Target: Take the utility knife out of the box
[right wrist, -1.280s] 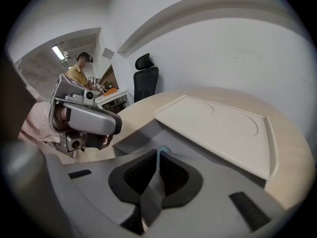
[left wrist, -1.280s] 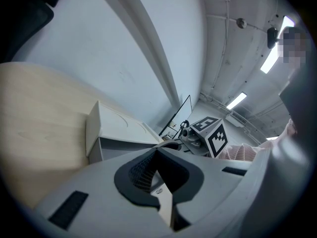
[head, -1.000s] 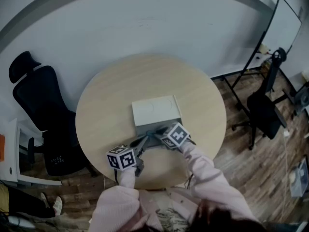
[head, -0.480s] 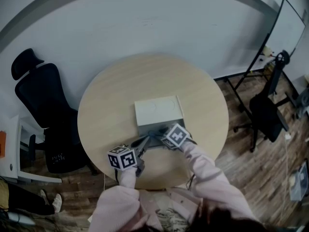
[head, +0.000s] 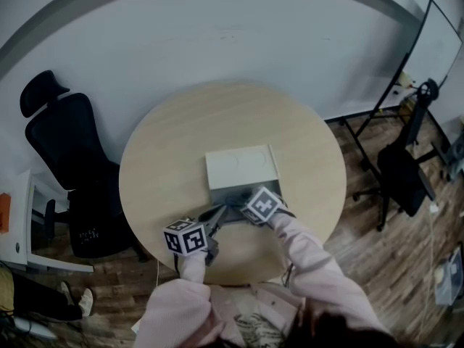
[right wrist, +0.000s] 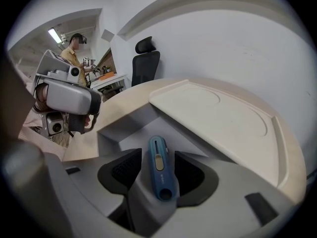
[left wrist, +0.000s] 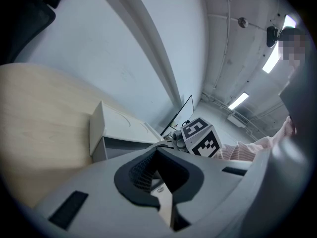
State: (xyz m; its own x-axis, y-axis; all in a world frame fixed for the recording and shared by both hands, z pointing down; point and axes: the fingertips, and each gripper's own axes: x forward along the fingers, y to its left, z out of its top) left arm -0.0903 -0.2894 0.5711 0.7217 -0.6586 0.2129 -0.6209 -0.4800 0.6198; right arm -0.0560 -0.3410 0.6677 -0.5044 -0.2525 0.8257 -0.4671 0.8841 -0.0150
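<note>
A white box [head: 241, 167] stands mid-table with its grey drawer [head: 230, 194] pulled out toward me. My right gripper [head: 235, 206] reaches down into the drawer. In the right gripper view a blue utility knife [right wrist: 158, 165] lies lengthwise between its jaws. The right gripper [right wrist: 157, 175] is opening, and small gaps show on both sides of the knife. My left gripper [head: 216, 214] is at the drawer's front left corner. In its own view the left gripper [left wrist: 161, 182] has its jaws close together around a pale strip, and the box [left wrist: 114, 128] shows ahead to the left.
The round wooden table [head: 167, 151] has bare top all round the box. A black office chair [head: 69, 158] stands at its left, another chair [head: 402, 169] and a whiteboard [head: 428, 42] at the right. A person [right wrist: 74, 48] stands far off.
Both grippers stay at the drawer's front. Only the whole view has shifted slightly.
</note>
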